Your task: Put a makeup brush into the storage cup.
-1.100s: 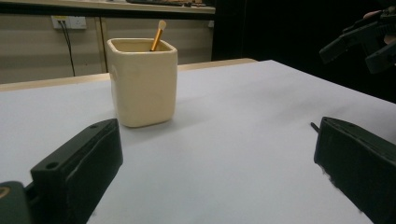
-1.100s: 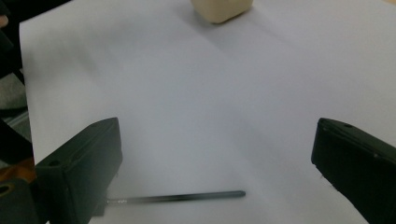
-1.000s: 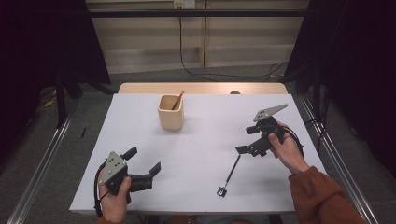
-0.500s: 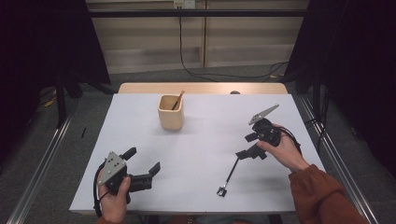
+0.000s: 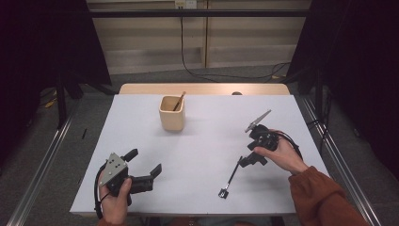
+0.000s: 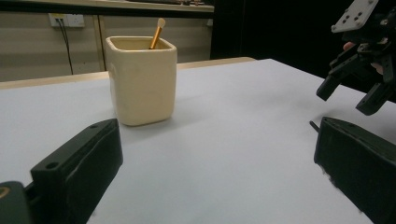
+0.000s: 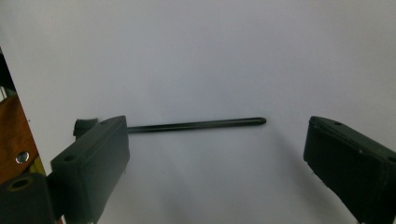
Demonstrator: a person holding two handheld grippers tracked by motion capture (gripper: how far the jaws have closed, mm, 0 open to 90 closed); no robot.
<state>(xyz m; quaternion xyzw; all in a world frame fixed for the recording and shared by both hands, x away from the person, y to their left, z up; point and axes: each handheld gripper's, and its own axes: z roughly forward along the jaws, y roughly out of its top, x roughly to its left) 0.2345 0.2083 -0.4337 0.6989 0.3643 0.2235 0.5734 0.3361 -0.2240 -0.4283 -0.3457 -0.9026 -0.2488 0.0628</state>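
Right gripper view: right gripper point(image 7: 212, 154) points down at the table point(image 7: 210, 56), jaws spread wide and empty, having just closed in a touch. Black brush point(image 7: 196, 124) lies flat on the sheet just ahead of the jaw tips, its handle running across the gap from jaw to jaw instead of along it. Its head end sits behind the left-hand jaw; its thin tip stops short of the right-hand one.

High view: right gripper point(image 5: 248, 158) hangs over the upper end of the brush point(image 5: 230, 178). Left gripper point(image 5: 145, 163) is parked well apart, jaws released, nothing between them. Cup point(image 5: 171, 113) stands far ahead of both, with a tan stick point(image 5: 178, 101) in it.

Risks, as I read it:
- Handle is parallel to the closing direction. Closing as is would push on the ends, so it skids or pivots instead of being pinched. Wrist needs a roll first.
- Handle is thin and flat on the sheet. Coming down too shallow, the pads close above it; too deep, the tips jam on the table.
- Grabbing near one end means the long free end droops and could snag the cup rim.
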